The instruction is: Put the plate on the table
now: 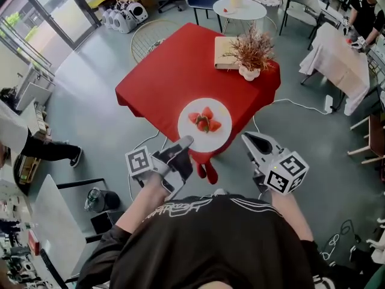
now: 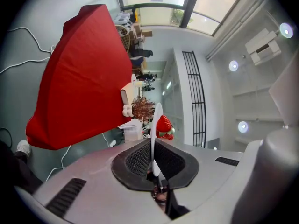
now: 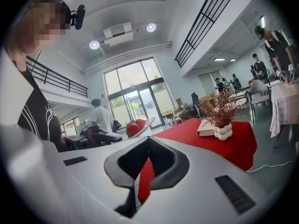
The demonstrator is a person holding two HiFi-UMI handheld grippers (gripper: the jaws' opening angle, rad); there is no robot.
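A white plate with several strawberries hangs over the near corner of the red-clothed table. My left gripper is shut on the plate's near-left rim. In the left gripper view the plate shows edge-on between the pads, with a strawberry on its far side. My right gripper is to the right of the plate, apart from it, shut and holding nothing. The right gripper view shows its tips meeting, with the plate raised to the left of the table.
A white vase of dry twigs and a book sit at the table's far right. A wire chair, a round white table and a white-clothed table stand beyond. Cables lie on the floor.
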